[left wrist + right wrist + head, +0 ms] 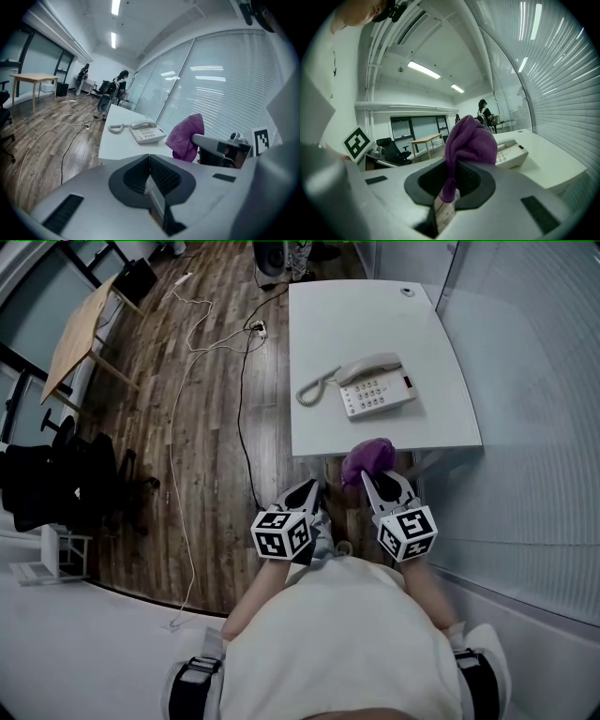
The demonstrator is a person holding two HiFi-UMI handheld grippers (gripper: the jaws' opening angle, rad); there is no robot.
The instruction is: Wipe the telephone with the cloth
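The cloth (471, 140) is being pinched by the right tongs (452, 177) near the telephone (375, 385); the left tongs (150, 171) are being held pressed together.

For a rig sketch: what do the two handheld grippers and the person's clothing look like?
The left gripper and right gripper have pale grey shells with black ribbed pads, each carrying a white cube of black square markers. The person wears a cream top.

R tongs (452, 174) pinch the purple cloth (471, 140). White phone (512, 153) sits on the surface (553, 165), partly behind cloth.
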